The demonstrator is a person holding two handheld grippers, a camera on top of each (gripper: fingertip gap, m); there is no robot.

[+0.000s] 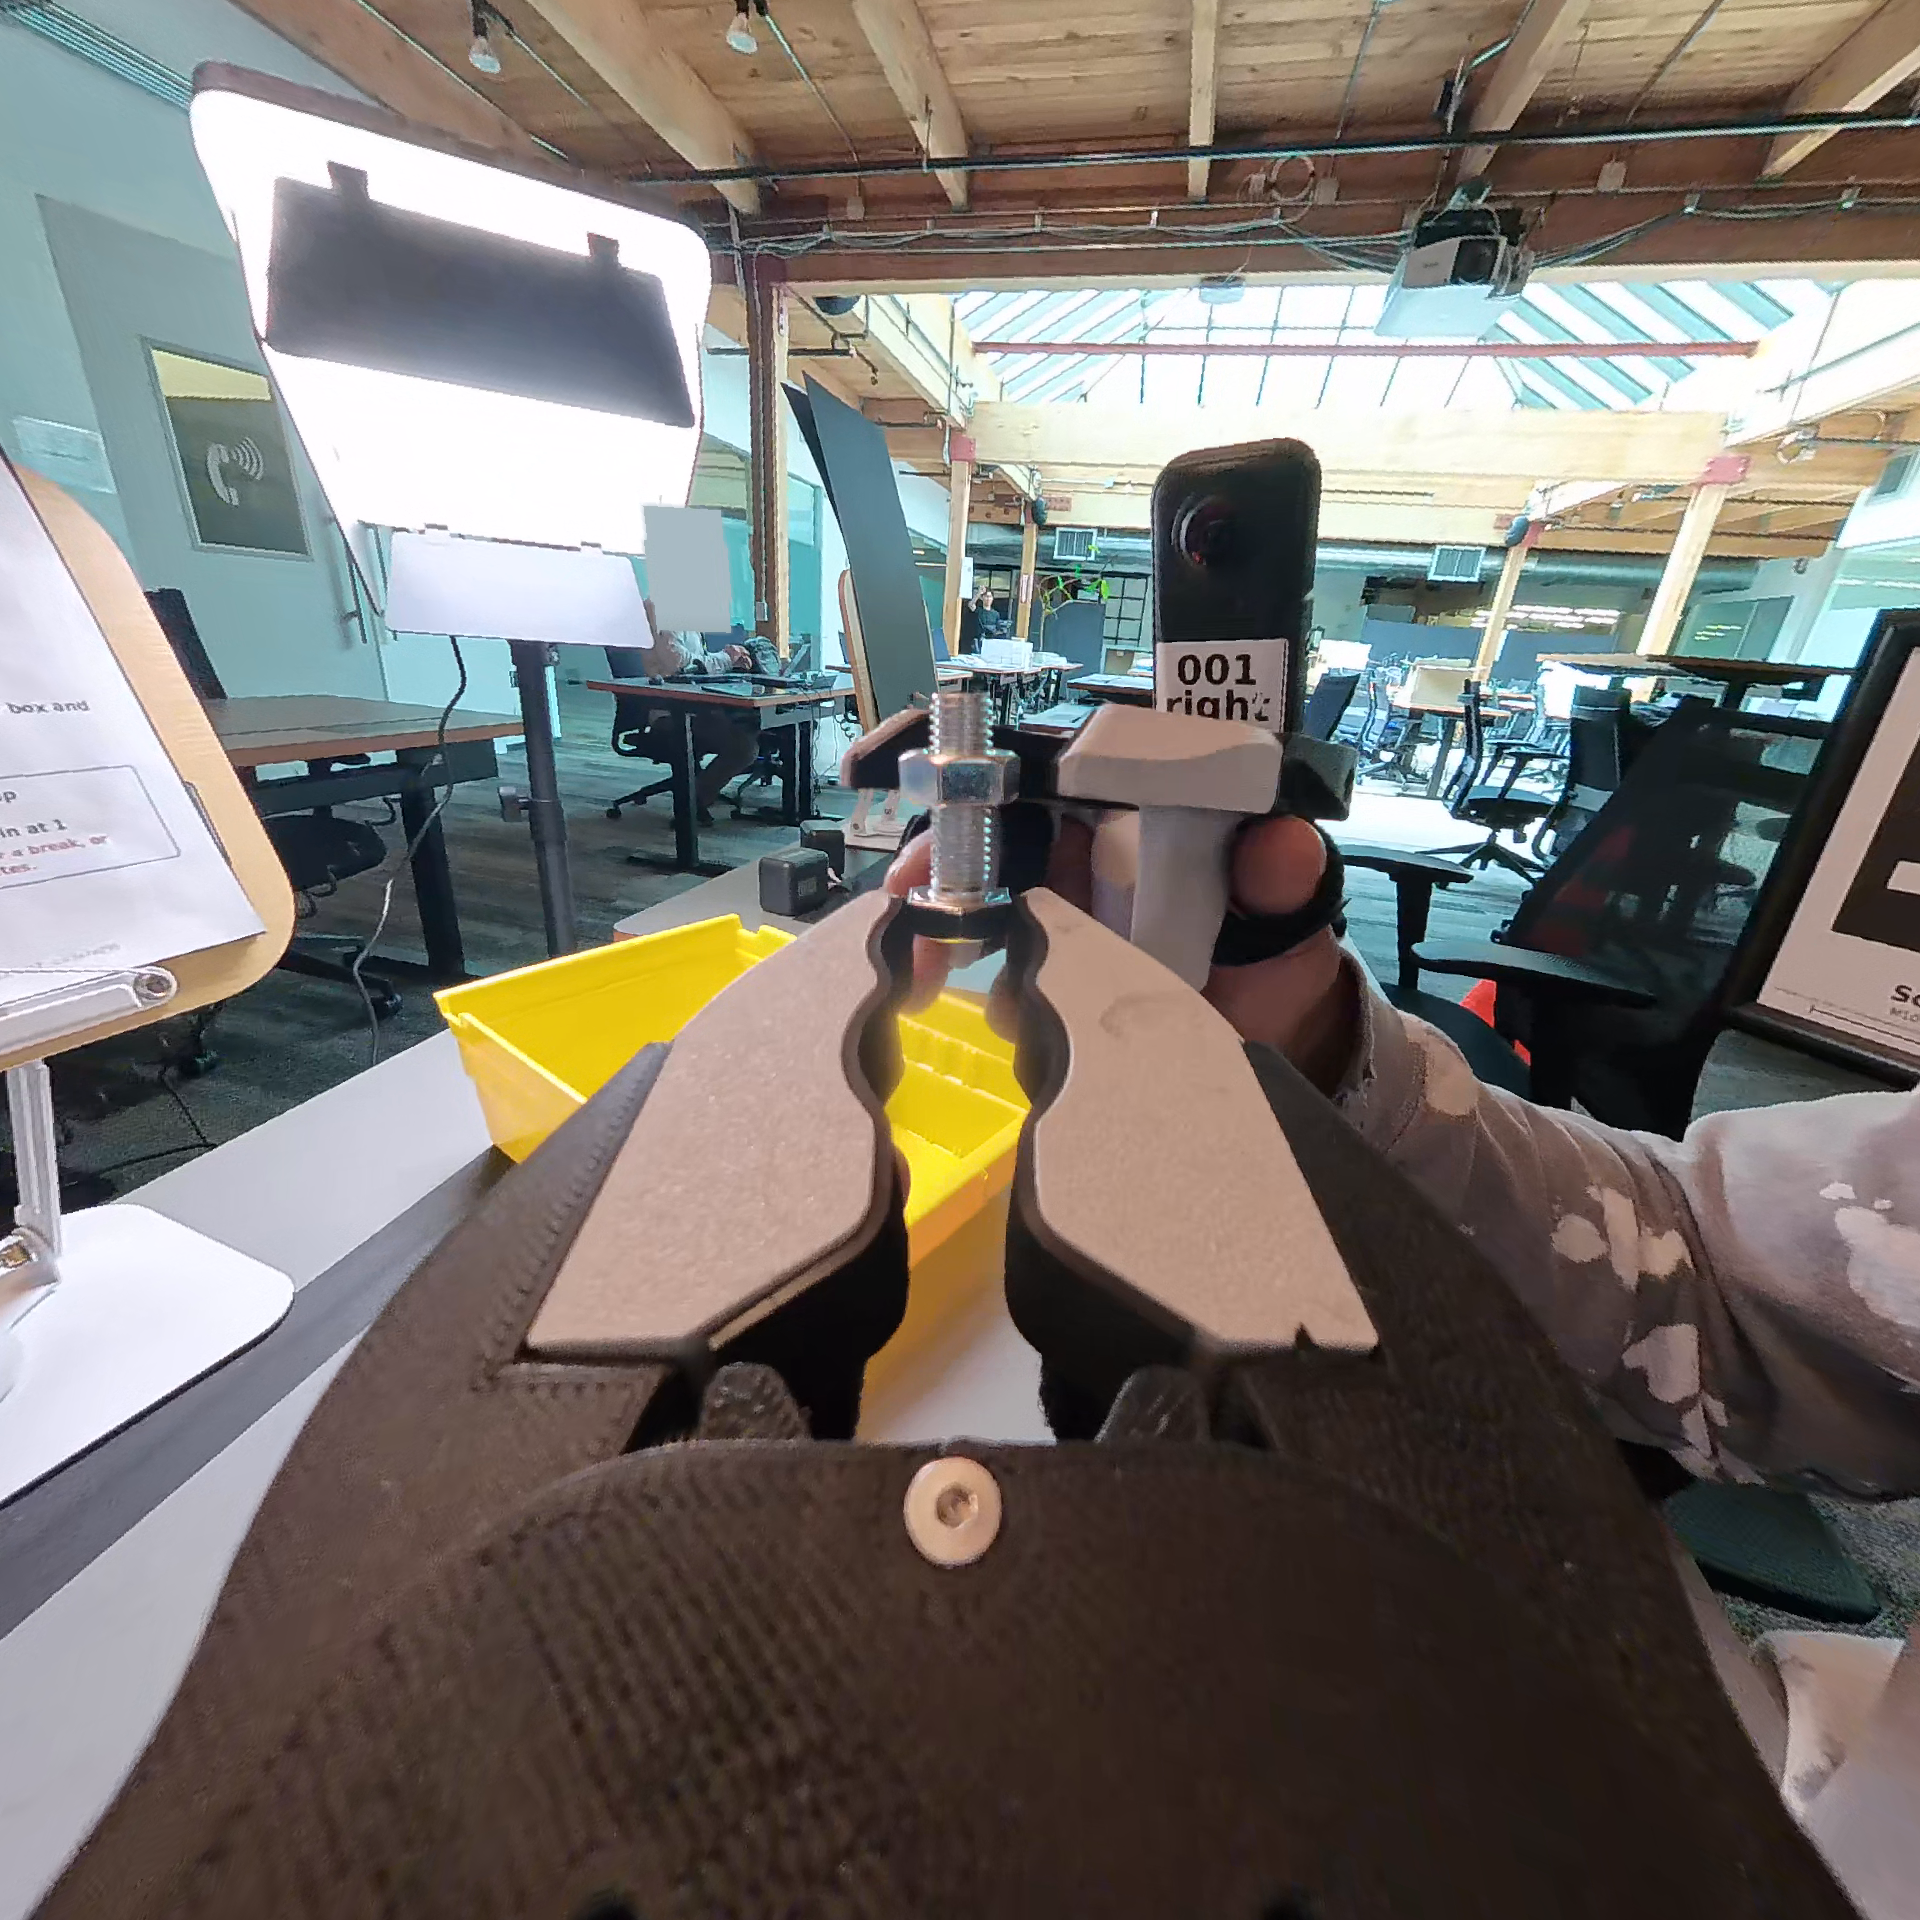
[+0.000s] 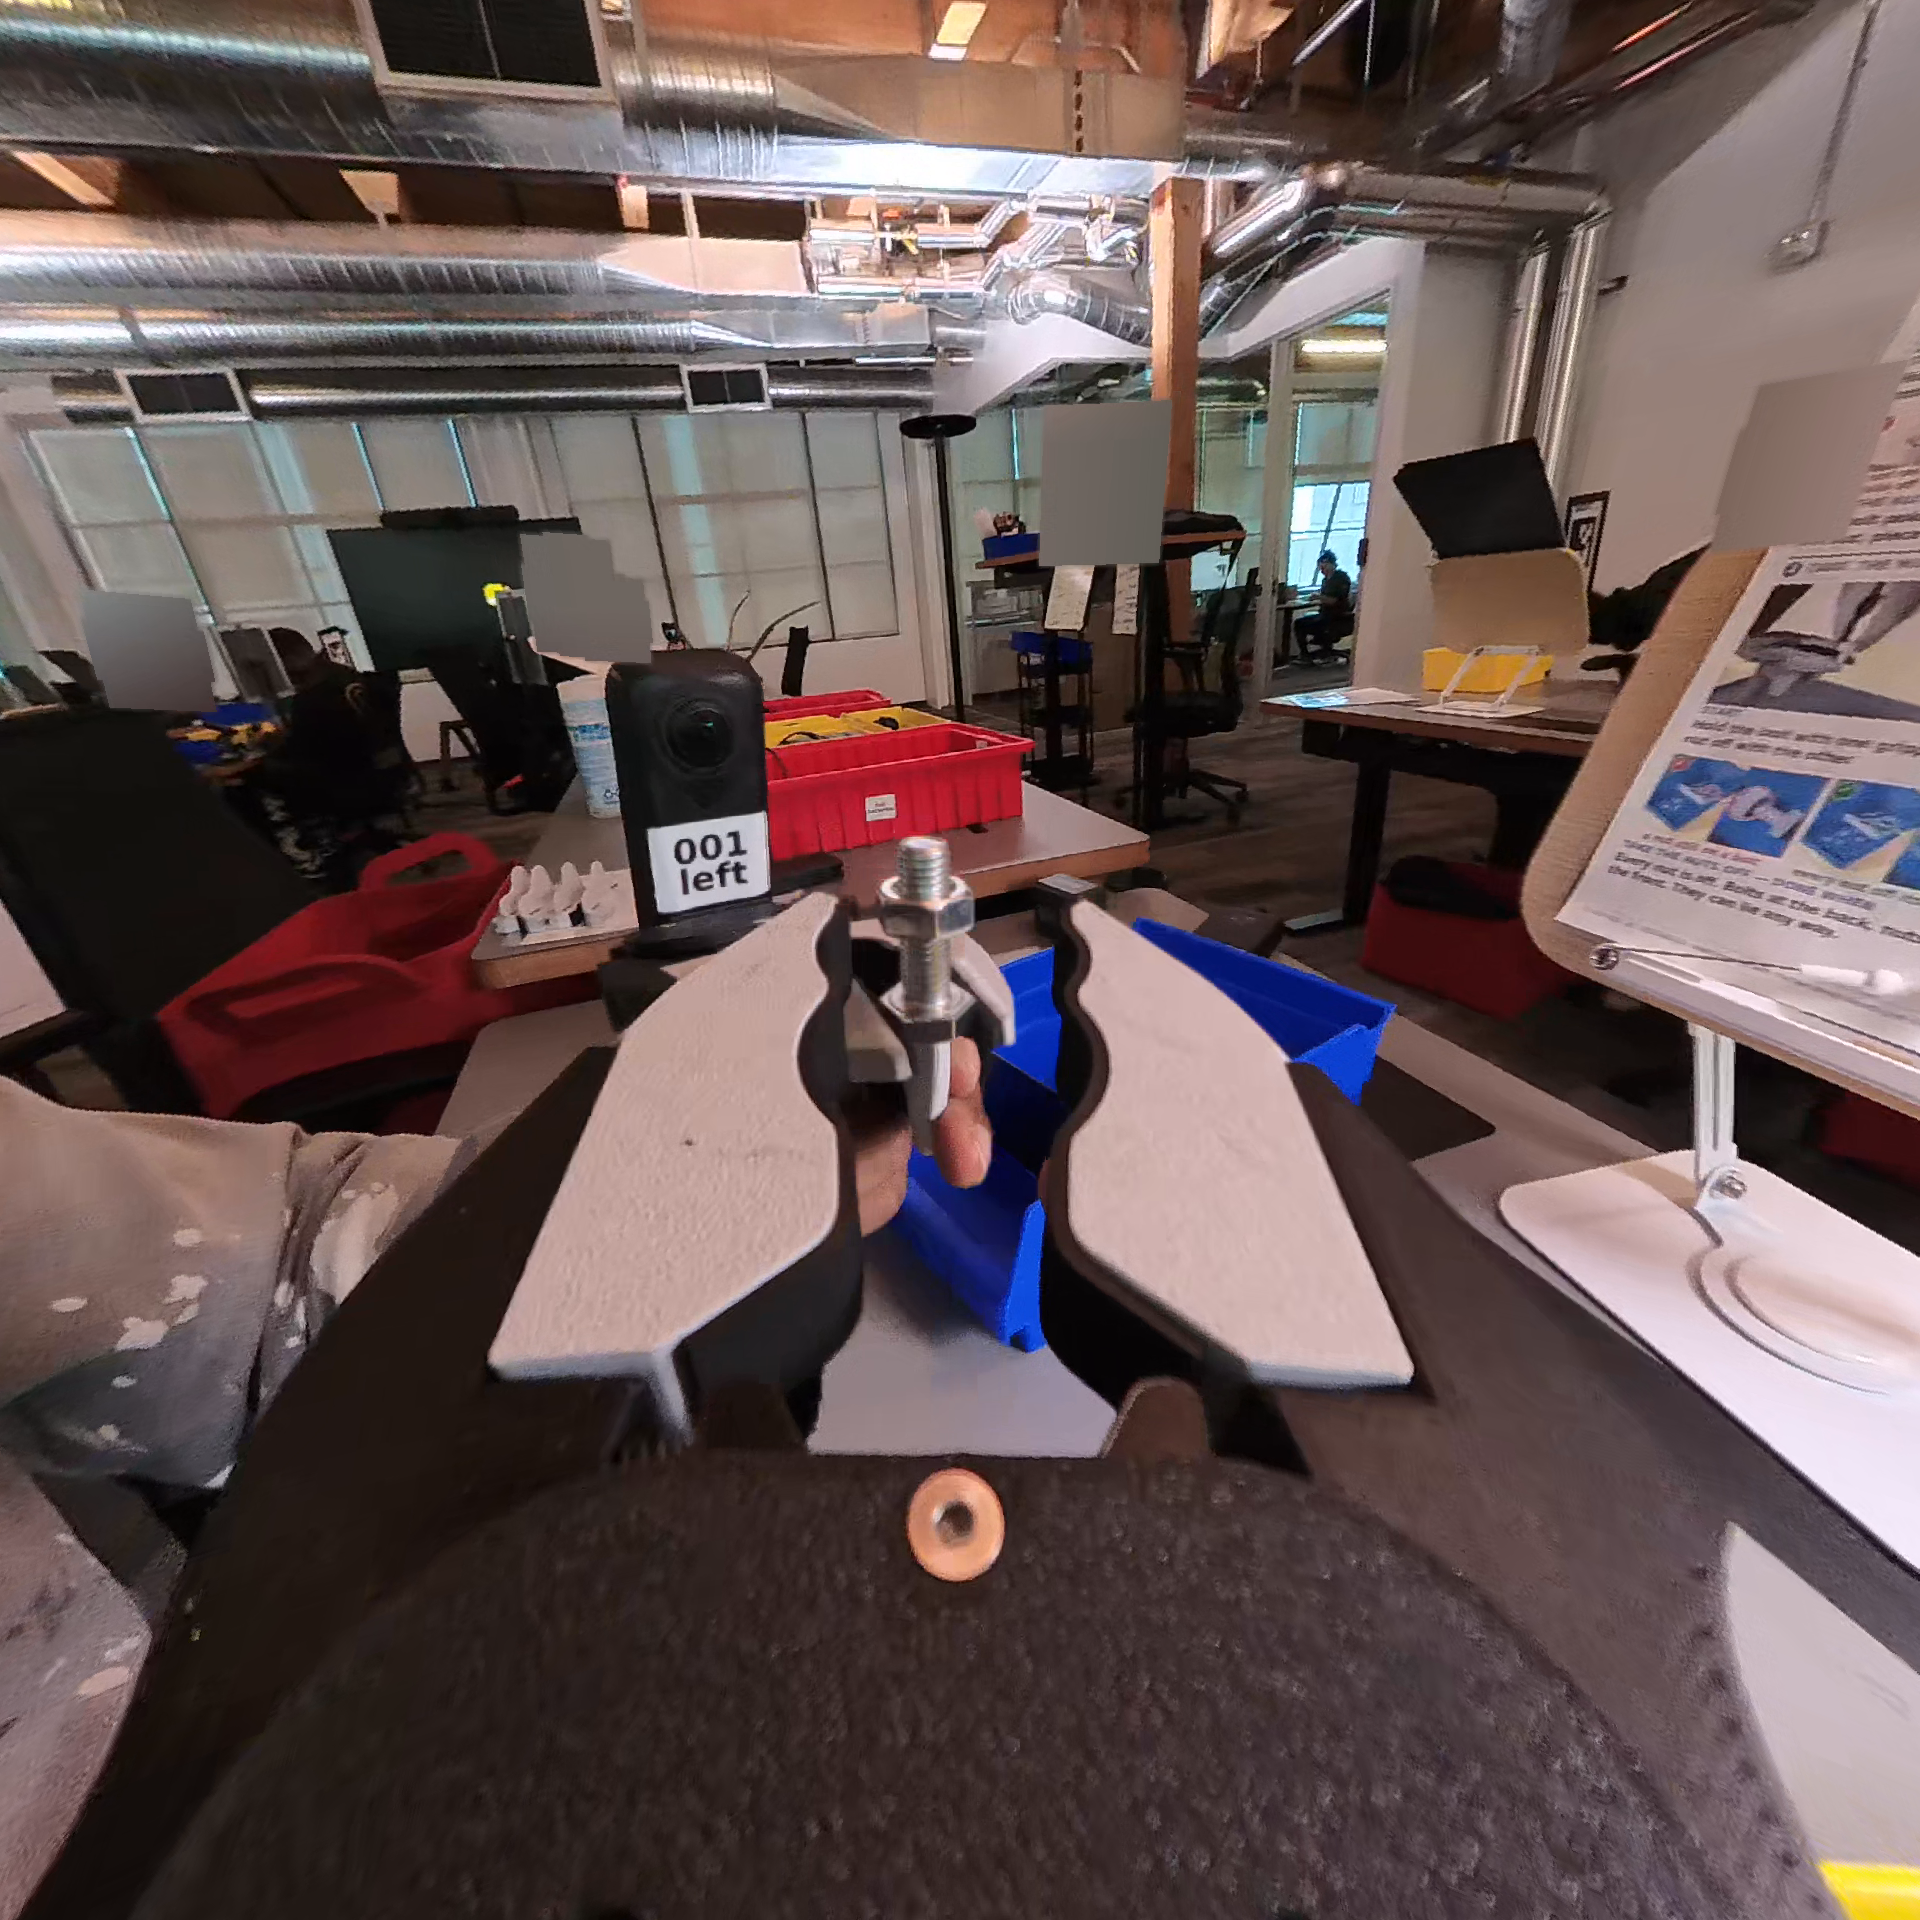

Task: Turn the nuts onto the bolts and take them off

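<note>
the yellow bin (image 1: 582, 1029) sits on the surface (image 1: 312, 1174) only in the left wrist view, with ribbed dividers inside and no contents i can make out, while the blue bin (image 2: 1278, 1008) shows only in the right wrist view, its inside mostly hidden behind the tongs. the left tongs (image 1: 951, 914) are clamped on the hex head of the upright bolt (image 1: 958, 821), held in the air above the bins. the right tongs (image 2: 951, 925) stand apart, their tips on either side of the nut (image 2: 927, 906) partway up the thread; i cannot tell whether they touch it.
</note>
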